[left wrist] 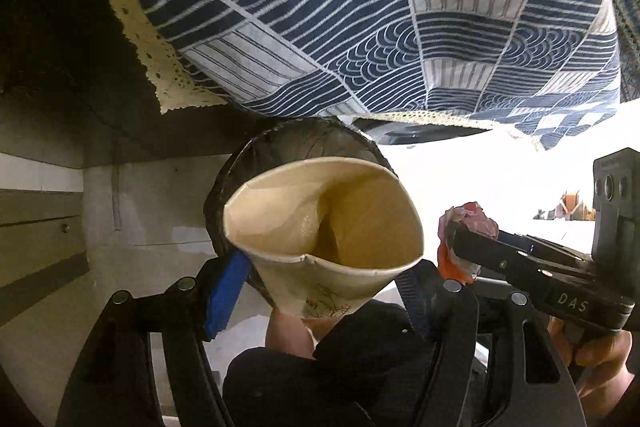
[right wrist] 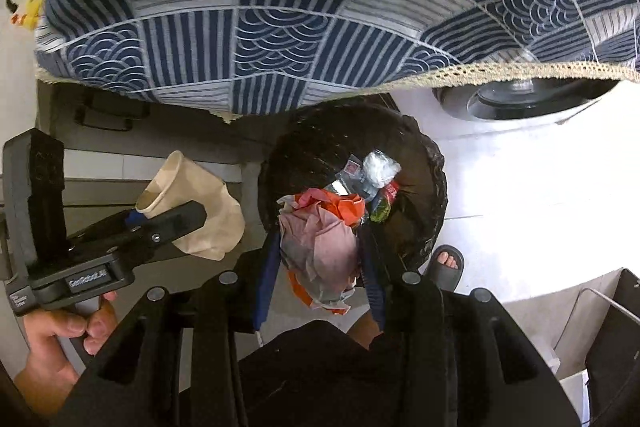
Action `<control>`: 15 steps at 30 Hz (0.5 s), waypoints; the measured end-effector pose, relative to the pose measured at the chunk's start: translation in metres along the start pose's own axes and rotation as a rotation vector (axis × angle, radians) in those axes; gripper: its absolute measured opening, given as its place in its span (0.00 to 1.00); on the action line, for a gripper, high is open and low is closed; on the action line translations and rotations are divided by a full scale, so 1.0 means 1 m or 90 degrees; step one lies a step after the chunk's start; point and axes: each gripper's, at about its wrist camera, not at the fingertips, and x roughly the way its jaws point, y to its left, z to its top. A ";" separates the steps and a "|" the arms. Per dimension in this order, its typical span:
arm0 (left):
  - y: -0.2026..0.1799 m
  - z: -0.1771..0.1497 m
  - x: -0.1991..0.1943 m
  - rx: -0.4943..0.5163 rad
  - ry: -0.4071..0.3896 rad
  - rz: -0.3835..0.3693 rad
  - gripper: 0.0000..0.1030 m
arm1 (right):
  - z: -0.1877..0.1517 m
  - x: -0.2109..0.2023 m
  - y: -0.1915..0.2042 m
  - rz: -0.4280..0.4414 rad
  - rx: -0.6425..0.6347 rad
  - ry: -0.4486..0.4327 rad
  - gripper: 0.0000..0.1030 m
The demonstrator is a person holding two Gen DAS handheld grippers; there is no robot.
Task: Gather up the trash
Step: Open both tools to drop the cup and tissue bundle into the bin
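My left gripper (left wrist: 320,291) is shut on a squashed beige paper cup (left wrist: 328,223), held over the black-lined trash bin (left wrist: 304,143); the cup also shows in the right wrist view (right wrist: 200,203). My right gripper (right wrist: 320,263) is shut on a crumpled pink and orange wrapper (right wrist: 320,243), held above the bin (right wrist: 424,163), which holds several wrappers (right wrist: 376,171). The right gripper and its wrapper (left wrist: 472,223) show at the right of the left wrist view.
A table with a blue and white patterned cloth (right wrist: 280,27) overhangs the bin. A washing machine door (right wrist: 520,99) is at the right. A sandalled foot (right wrist: 444,263) stands beside the bin. A dark box (right wrist: 612,339) sits at lower right.
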 end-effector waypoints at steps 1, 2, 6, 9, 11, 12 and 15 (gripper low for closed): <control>0.001 0.001 0.002 0.001 0.004 0.002 0.65 | 0.002 0.002 -0.002 -0.003 0.005 0.002 0.39; 0.001 0.002 0.005 0.002 0.008 0.005 0.65 | 0.003 0.004 -0.003 -0.002 0.008 0.002 0.40; -0.002 0.009 0.011 0.013 0.015 0.016 0.65 | 0.007 0.006 -0.004 0.000 0.018 0.005 0.40; -0.005 0.014 0.014 0.019 0.022 0.015 0.67 | 0.010 0.005 -0.004 0.004 0.023 0.002 0.41; -0.008 0.019 0.014 0.025 0.023 0.017 0.68 | 0.011 0.004 -0.005 0.008 0.032 0.002 0.57; -0.009 0.021 0.013 0.027 0.021 0.021 0.73 | 0.012 0.003 -0.006 0.006 0.040 0.001 0.62; -0.010 0.026 0.011 0.030 0.018 0.037 0.81 | 0.015 -0.002 -0.009 0.002 0.050 -0.005 0.63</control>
